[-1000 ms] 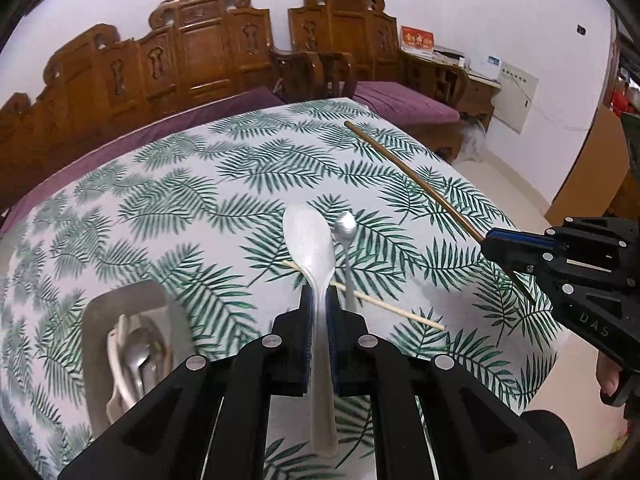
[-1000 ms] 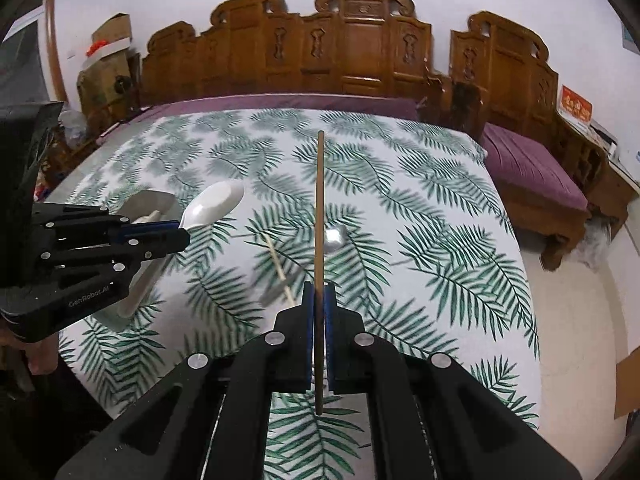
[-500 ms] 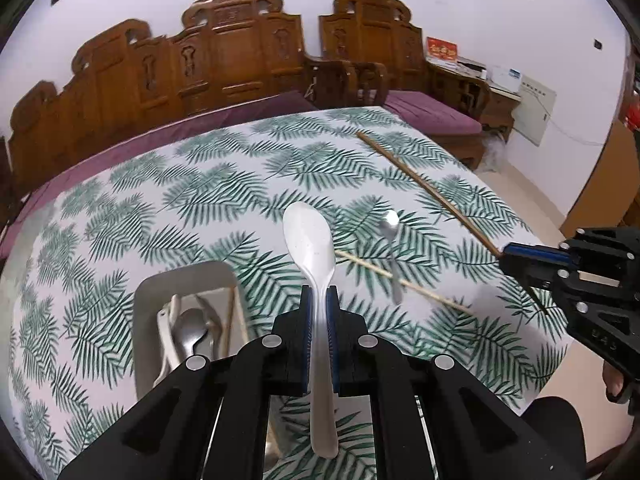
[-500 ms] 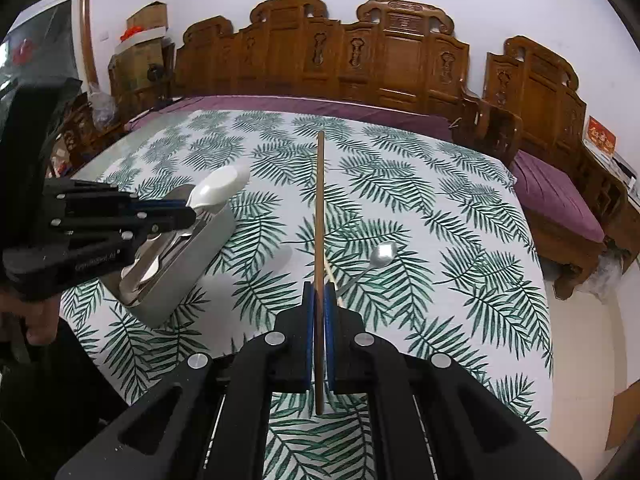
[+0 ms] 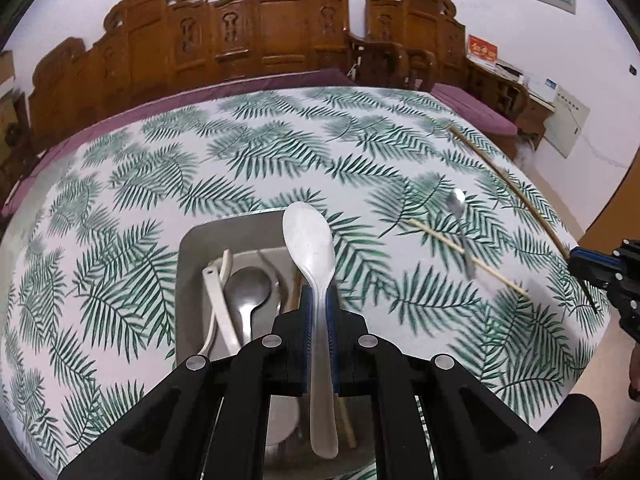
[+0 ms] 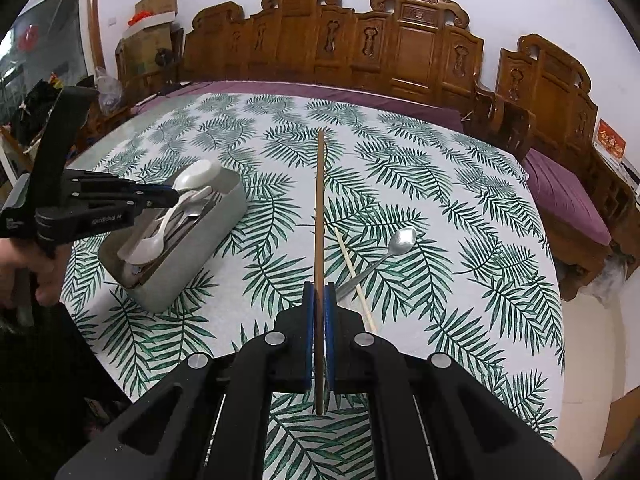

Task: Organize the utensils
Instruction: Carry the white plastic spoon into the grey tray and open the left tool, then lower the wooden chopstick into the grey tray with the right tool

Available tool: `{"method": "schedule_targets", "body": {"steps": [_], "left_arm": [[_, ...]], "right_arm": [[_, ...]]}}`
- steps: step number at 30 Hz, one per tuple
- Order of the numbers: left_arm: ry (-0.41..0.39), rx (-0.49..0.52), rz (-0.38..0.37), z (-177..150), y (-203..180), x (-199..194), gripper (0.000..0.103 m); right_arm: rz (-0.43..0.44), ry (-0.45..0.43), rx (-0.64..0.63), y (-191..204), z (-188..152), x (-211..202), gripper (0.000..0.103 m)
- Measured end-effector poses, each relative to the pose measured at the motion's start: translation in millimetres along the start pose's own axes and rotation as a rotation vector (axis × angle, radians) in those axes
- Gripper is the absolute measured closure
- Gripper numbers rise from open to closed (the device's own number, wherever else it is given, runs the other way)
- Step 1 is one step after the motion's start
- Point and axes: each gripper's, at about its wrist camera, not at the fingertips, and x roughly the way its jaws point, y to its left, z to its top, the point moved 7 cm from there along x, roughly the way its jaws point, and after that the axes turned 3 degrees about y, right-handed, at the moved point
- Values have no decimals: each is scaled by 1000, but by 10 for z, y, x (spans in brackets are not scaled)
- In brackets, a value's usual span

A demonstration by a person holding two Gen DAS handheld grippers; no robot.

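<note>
White plastic spoon (image 5: 310, 248), grey tray (image 5: 224, 236), wooden chopstick (image 6: 319, 216)

White spoon (image 5: 308, 240): smooth plastic, faint sheen. Dark chopstick (image 6: 319, 216): wood, matt brown. Pale chopstick (image 6: 354, 276) on the desk: bare light wood. Small spoon (image 6: 400, 240): polished metal, glossy. Tray (image 6: 224, 208): grey, matt, smooth walls; metal or plastic unclear. Desk (image 6: 440, 208) cover: leaf-print cloth, matt. Gripper bodies: black matt plastic, blue pads on the jaws. Far bench (image 5: 276, 32): carved wood, varnished.
</note>
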Motion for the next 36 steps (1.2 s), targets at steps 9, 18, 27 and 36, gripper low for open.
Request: {"method": "schedule_targets", "body": {"steps": [9,18,27,36], "left_arm": [[44,-29,-3,-148,129,248,97],[51,-51,-16,-206,202,229,95],[-14,-58,-7,-189,382,-189,80],[-86,-45,38,-218,551,-615,36]], "right_arm": [[5,22,-3,37,-57,89,97],[30,32,-24,237,-38,140,97],[87,17,-25,649,112,158,97],[155,25,-13,1104,266,280,97]]}}
